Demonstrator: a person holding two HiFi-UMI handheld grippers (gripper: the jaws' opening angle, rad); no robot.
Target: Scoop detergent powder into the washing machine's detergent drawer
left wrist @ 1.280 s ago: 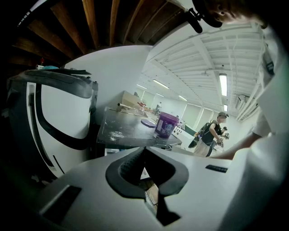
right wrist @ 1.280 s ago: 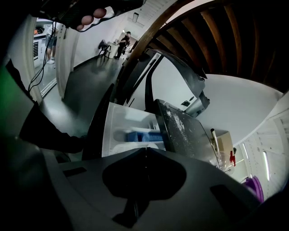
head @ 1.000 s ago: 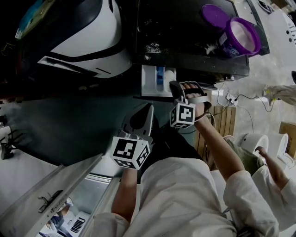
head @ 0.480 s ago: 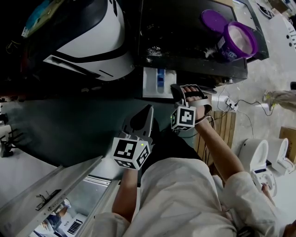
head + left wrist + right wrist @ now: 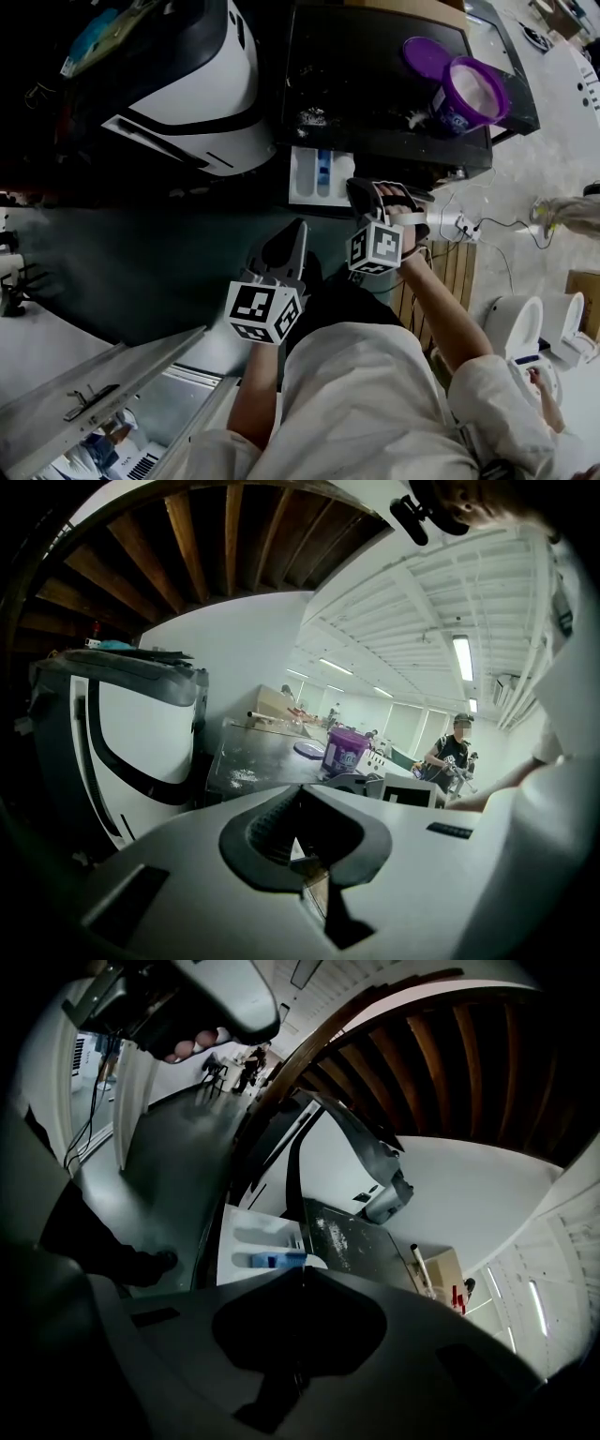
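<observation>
The detergent drawer (image 5: 305, 178) stands pulled out from the front of the washing machine (image 5: 375, 94), just below its dark top. The purple tub (image 5: 450, 103) of powder sits open at the far right corner of that top, with its purple lid (image 5: 424, 52) lying beside it. So the set-up looks done: drawer open, tub uncovered.

The scooping itself is another matter. No scoop shows in any view, and neither gripper holds anything. The left gripper (image 5: 298, 227) hangs low, near the person's body and apart from the drawer, its jaws clenched on nothing. The right gripper (image 5: 356, 186) hovers just beside the drawer's right front corner, its jaws pressed together and empty too.

Whether any powder has reached the drawer cannot be told; its compartments look pale and too small to read. As I judge it, the main step, carrying powder from tub to drawer, is either not begun or cannot be confirmed.

The drawer is white, with narrow compartments and a blue insert (image 5: 324, 169) in the middle one. The tub shows pale powder inside, filled fairly high. A scatter of white powder (image 5: 309, 117) lies spilled on the machine's top, above the drawer.
</observation>
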